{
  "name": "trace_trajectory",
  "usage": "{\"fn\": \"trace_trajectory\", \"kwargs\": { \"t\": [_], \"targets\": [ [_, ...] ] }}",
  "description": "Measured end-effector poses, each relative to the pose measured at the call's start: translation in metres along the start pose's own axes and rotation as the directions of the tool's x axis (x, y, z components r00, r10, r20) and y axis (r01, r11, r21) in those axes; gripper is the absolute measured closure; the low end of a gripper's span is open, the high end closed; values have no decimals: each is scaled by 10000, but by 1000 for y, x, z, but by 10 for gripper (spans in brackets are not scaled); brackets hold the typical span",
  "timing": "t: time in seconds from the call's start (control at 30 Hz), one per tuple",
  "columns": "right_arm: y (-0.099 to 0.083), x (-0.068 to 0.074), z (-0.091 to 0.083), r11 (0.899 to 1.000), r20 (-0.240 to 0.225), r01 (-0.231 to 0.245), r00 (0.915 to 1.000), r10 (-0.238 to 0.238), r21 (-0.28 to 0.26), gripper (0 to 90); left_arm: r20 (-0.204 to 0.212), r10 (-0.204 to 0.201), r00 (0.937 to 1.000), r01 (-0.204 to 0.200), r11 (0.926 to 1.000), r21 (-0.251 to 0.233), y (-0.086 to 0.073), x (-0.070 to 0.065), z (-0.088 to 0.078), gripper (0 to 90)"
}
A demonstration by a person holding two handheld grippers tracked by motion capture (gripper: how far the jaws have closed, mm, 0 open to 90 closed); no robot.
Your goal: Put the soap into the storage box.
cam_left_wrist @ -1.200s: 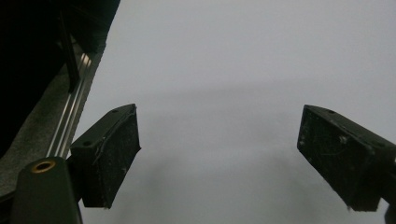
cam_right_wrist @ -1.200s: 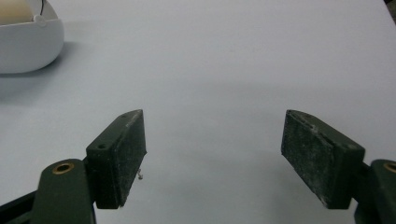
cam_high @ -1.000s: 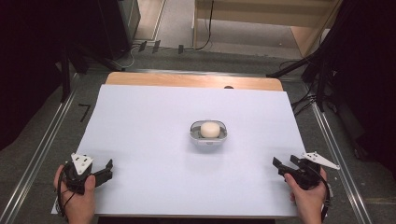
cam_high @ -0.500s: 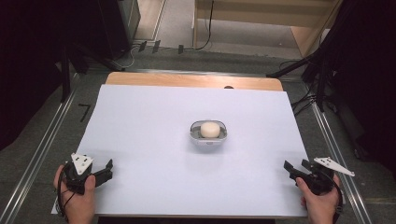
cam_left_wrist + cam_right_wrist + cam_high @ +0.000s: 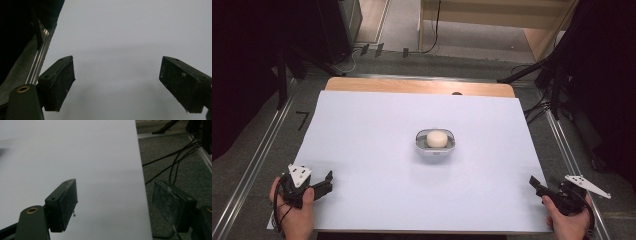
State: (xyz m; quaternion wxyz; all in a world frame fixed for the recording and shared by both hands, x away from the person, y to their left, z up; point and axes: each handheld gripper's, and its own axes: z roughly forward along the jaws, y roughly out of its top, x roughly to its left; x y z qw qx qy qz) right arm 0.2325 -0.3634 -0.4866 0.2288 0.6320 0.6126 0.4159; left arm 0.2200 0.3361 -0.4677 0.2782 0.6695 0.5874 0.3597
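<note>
A small clear bowl (image 5: 435, 142) sits in the middle of the white tabletop (image 5: 362, 130). Inside it lies a round, pale lump (image 5: 437, 138) — it looks like dough, but it is too small to be sure.

The left gripper (image 5: 323, 184) is at the near left corner of the tabletop, held in the person's left hand (image 5: 294, 210). Its fingers (image 5: 58, 83) are spread wide apart, with nothing between them but the white sheet below.

The right gripper (image 5: 537, 184) is at the near right corner, held in the right hand (image 5: 568, 220). Its fingers (image 5: 62, 205) are spread wide too and hold nothing — one is over the white sheet, the other is out past the edge, over the grey floor (image 5: 175, 152) with its black cables (image 5: 170, 160).

Both grippers are well apart from the bowl.
</note>
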Motion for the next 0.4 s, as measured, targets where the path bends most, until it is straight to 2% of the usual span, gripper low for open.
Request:
{"fn": "trace_trajectory", "kwargs": {
  "t": [0.03,0.13,0.23,0.3,0.4],
  "targets": [
    [1,-4,-3,9996,-44,-216,9998,215,-177,224,-1,6,10000,-6,10000,4,0,0,0,140],
    [1,-7,-4,9987,-105,-390,9992,386,-334,227,-7,14,10000,-14,10000,-3,0,0,0,140],
    [-2,-6,0,9989,-93,-411,9991,409,-229,233,-6,9,10000,-9,10000,-6,0,0,0,140],
    [-3,-4,3,9998,141,-163,9998,165,-118,250,-8,18,10000,-18,10000,-6,0,0,0,140],
    [-3,-4,2,9991,120,-344,9993,347,-233,280,-15,11,10000,-11,10000,6,0,0,0,140]
  ]
}}
